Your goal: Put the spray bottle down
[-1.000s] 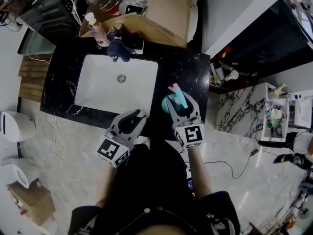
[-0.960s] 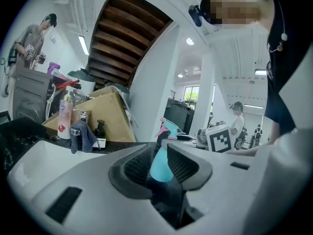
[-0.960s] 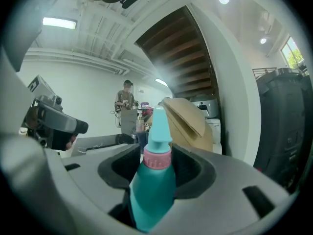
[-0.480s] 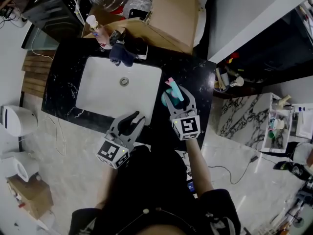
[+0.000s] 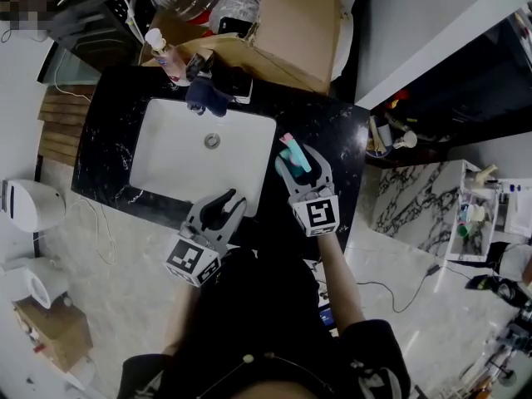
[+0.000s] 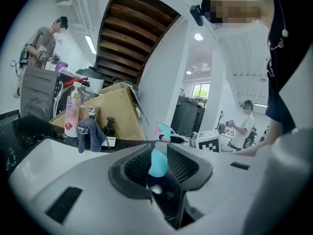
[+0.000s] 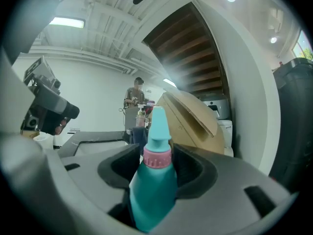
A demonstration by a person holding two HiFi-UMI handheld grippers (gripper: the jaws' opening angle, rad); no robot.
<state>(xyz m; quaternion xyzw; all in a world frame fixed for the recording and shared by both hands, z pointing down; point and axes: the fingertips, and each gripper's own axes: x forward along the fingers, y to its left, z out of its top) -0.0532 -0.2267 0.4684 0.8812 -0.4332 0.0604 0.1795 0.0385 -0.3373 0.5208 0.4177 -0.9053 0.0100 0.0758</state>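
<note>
The teal plastic spray bottle with a pink collar (image 7: 153, 180) stands upright between the right gripper's (image 5: 298, 159) jaws, which clamp its body over the black marble desk (image 5: 326, 127), just right of the white rectangular sink (image 5: 166, 156). The left gripper's (image 5: 223, 203) jaws stand apart and empty at the desk's near edge. The bottle's base is hidden, so I cannot tell whether it touches the desk.

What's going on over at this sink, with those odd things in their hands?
A person stands at a black counter with a white sink, with a handheld gripping tool in each hand. The right tool is clamped on a teal spray bottle with a pink collar, over the counter just right of the sink. It hasn't been let go, and whether its base touches the counter can't be seen. The left tool holds nothing, near the sink's front edge.
</note>
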